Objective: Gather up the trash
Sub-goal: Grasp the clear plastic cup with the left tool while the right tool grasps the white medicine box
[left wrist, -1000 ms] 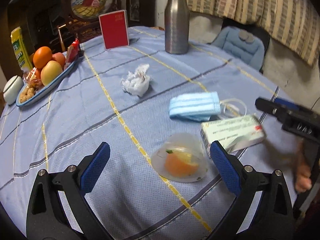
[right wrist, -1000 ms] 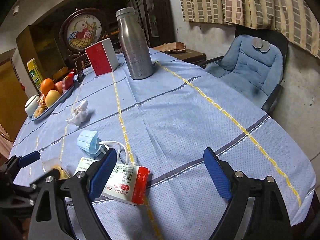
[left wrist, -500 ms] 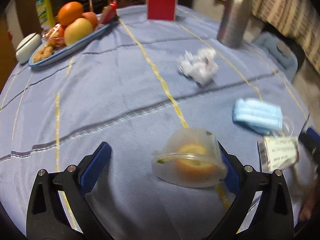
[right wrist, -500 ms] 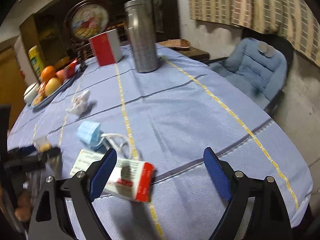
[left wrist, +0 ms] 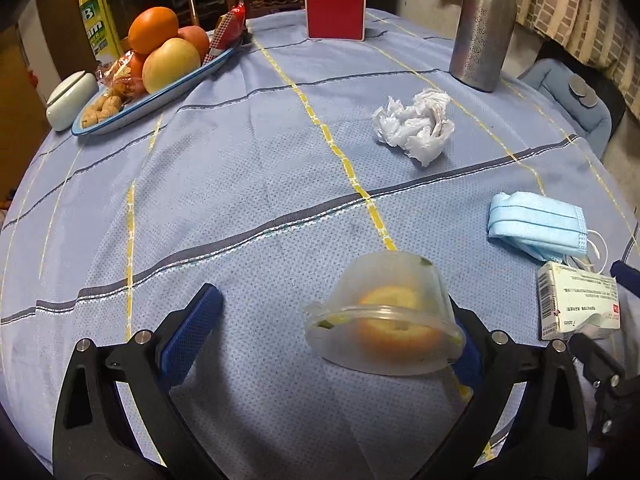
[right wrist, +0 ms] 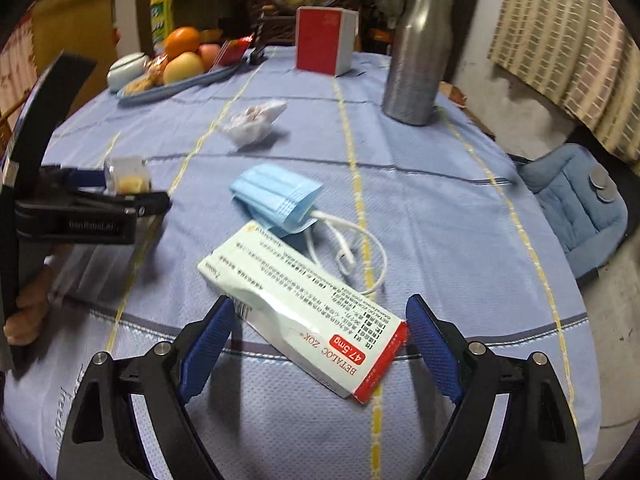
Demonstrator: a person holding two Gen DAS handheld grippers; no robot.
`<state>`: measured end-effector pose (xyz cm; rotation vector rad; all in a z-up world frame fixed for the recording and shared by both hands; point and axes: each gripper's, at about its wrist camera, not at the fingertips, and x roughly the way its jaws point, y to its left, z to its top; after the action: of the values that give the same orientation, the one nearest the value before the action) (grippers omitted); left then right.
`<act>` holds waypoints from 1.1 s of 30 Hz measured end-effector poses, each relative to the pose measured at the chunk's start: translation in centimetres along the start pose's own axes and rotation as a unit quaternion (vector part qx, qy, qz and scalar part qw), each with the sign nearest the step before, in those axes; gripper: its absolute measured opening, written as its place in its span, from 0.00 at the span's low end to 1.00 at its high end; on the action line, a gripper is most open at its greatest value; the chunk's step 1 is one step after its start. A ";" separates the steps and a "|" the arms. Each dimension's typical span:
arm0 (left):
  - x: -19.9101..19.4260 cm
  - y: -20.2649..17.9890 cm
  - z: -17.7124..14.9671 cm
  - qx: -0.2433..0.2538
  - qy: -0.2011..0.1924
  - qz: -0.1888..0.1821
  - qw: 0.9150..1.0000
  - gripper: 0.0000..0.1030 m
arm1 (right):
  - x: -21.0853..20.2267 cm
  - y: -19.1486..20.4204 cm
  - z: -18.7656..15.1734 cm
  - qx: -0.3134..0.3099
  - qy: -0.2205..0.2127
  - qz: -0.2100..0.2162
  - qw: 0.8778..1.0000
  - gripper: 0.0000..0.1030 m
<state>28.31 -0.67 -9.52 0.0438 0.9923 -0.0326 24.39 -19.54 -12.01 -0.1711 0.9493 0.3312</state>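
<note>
- Medicine box (right wrist: 304, 312) lies flat on the bench (right wrist: 440, 208) between the right tongs (right wrist: 320, 344), whose jaws are closing but not yet pressing it.
- Clear cup (left wrist: 386, 314) holding fruit scraps leans against one pad of the left tongs (left wrist: 334, 320); the other pad stands well apart, so nothing is gripped.
- Face mask (right wrist: 276, 194) and crumpled tissue (left wrist: 414, 126) still lie on the cloth.
- By my reckoning nothing is collected yet; all four pieces remain.
</note>
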 end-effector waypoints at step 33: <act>-1.0 0.4 0.2 -0.008 -0.012 -0.041 0.999 0.71 | -1.5 2.4 -0.5 -0.077 -0.037 0.041 0.996 0.53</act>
<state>27.91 -0.25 -8.53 -0.0118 0.9692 -0.0998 22.30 -17.72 -11.06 -0.2597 0.8582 0.4834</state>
